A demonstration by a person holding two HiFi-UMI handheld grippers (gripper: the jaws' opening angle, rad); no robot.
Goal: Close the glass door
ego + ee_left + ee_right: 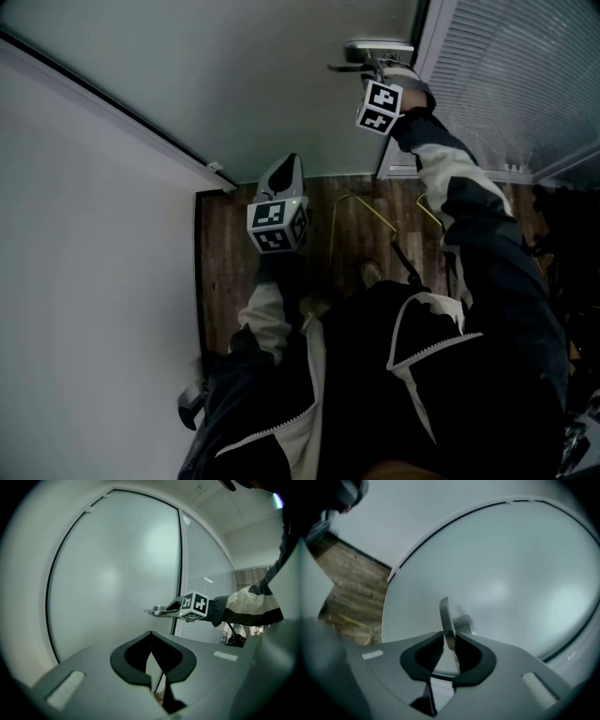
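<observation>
- The right gripper [449,638] has its jaws clamped on the metal door handle [445,616], whose lever stands on edge between them.
- The handle sits on the frosted glass door [234,84], near its edge, beside a panel with blinds [525,75].
- The left gripper [151,637] hangs clear of the door over the wood floor [234,272], its jaws together and empty.

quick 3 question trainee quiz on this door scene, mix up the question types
1. True or false: the right gripper has the door handle between its jaws.
2. The left gripper holds: A) the handle B) nothing C) a cloth.
3. Fill in: the floor is ____ planks.
Key: 1 true; 2 B; 3 wooden.
</observation>
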